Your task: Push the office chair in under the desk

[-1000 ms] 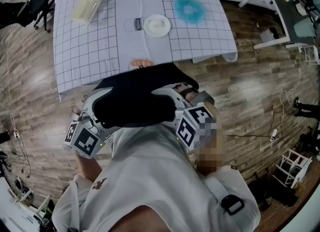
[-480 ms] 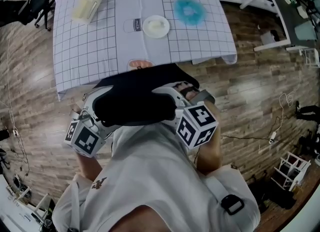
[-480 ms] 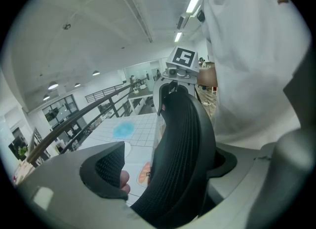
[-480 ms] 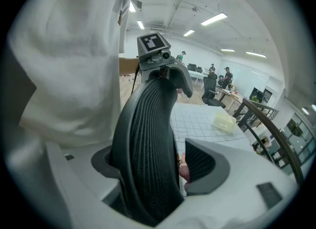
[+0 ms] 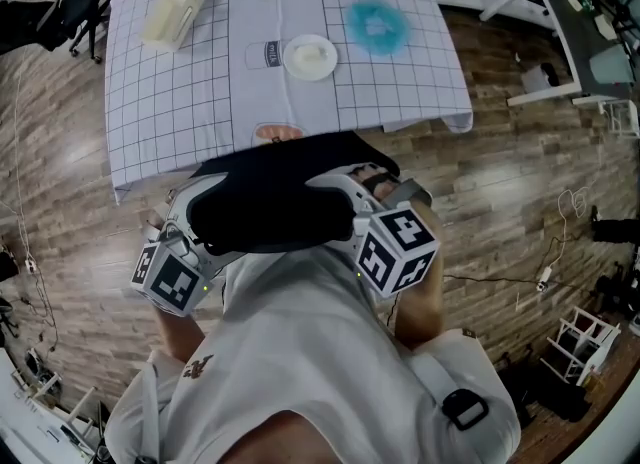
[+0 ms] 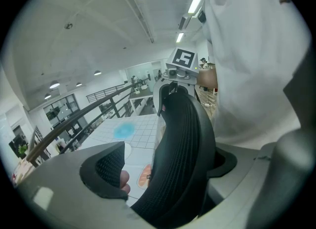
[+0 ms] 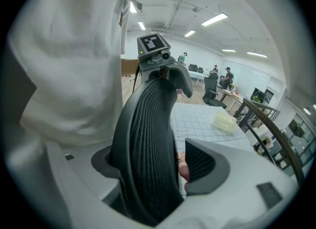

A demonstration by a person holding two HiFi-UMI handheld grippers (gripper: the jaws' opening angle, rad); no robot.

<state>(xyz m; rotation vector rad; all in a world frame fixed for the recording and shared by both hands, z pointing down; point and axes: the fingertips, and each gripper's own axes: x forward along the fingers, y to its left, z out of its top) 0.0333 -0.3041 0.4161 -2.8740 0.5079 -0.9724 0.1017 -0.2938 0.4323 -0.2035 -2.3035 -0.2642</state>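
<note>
Head view, read from near to far. Nearest is the person's white shirt (image 5: pixel 300 352). Just beyond it the left gripper (image 6: pixel 163 166) sits at the 9 o'clock end, and the right gripper (image 7: pixel 158 164) at the 3 o'clock end, of the black mesh backrest (image 5: pixel 270 202) of the office chair.

In each gripper view the fingers (image 6: pixel 106 166) stand spread and straddle the backrest's top edge. The mesh lies against the finger nearer the person. A gap, with the counter showing through it, separates the mesh from the outer finger (image 7: pixel 205 166).

At 12 o'clock from the backrest lies the counter (image 5: pixel 180 122), covered by a gridded cloth, and the backrest overlaps its near edge. On the cloth there is a white plate (image 5: pixel 310 57) near the middle, a blue fluffy ring (image 5: pixel 376 24) at 1 o'clock of it, and a cream container (image 5: pixel 172 10) at 10 o'clock. Wooden floor (image 5: pixel 520 192) surrounds the counter.

Compared with one second earlier, the grippers and backrest hold the same places. The plate and the counter's near edge appear only marginally closer to the backrest.
</note>
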